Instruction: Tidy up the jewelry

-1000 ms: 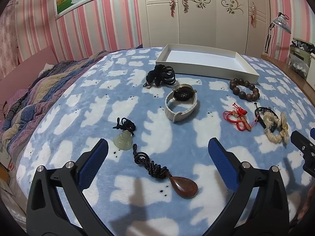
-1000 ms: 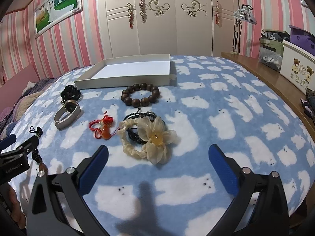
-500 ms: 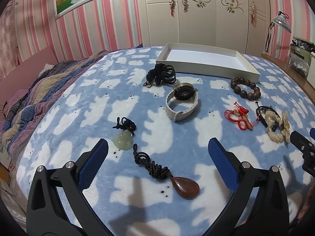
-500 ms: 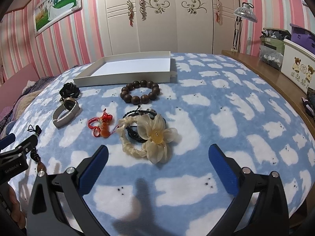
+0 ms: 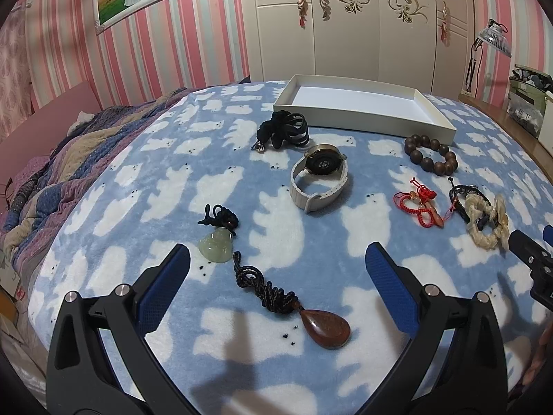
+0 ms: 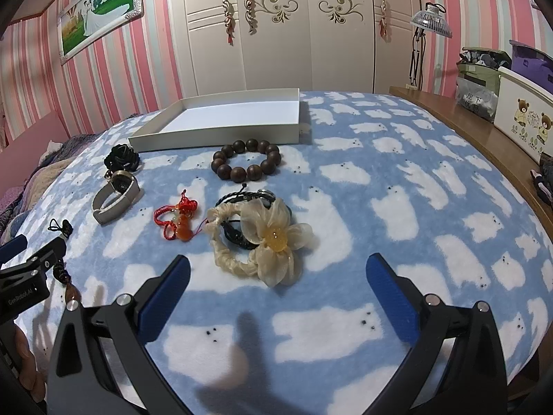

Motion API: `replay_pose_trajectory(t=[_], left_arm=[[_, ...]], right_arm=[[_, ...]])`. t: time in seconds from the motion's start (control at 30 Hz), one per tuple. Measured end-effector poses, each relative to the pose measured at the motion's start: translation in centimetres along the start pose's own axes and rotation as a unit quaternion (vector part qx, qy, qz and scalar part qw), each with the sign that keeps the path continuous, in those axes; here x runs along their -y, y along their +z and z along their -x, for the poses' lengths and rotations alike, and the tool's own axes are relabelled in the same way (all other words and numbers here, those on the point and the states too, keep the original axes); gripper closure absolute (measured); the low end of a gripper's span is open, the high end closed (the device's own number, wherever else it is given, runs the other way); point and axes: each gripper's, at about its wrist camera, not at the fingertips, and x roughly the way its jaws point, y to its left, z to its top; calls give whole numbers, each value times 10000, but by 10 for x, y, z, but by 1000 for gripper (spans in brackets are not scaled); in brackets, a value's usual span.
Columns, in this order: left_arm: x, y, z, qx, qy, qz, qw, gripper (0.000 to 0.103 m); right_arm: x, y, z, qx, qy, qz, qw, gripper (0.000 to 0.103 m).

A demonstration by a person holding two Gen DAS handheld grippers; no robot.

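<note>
Jewelry lies spread on a blue blanket with white bears. In the left wrist view my left gripper (image 5: 276, 259) hangs open above a brown teardrop pendant (image 5: 325, 326) on a black cord and a pale green jade pendant (image 5: 216, 245). Beyond lie a white-strapped watch (image 5: 319, 181), black hair ties (image 5: 285, 133), a wooden bead bracelet (image 5: 432, 154), a red knot charm (image 5: 420, 202) and an empty white tray (image 5: 363, 117). My right gripper (image 6: 276, 269) is open just short of a cream flower scrunchie (image 6: 266, 242) lying over a black bracelet (image 6: 242, 200). The bead bracelet (image 6: 247, 166) sits behind it.
A wooden ledge (image 6: 466, 138) with storage boxes (image 6: 522, 110) runs along the right side of the bed. A striped quilt (image 5: 62, 159) is bunched at the left. A wardrobe (image 5: 345, 24) stands behind the tray (image 6: 221, 124). The left gripper's body (image 6: 24, 276) shows at the right wrist view's left edge.
Both grippers have drifted slightly and tilted a little; the scene slides a bit lower in each view. Nothing on the blanket has moved and both stay open.
</note>
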Motion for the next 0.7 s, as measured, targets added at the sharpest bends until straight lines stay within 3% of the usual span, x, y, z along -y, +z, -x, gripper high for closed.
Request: replay_pose_trajectory(t=[0.7], left_arm=[[-11,8,14,139,65,16,9999,3]], right_arm=[[4,7,5,-17,33,-69,10000,2]])
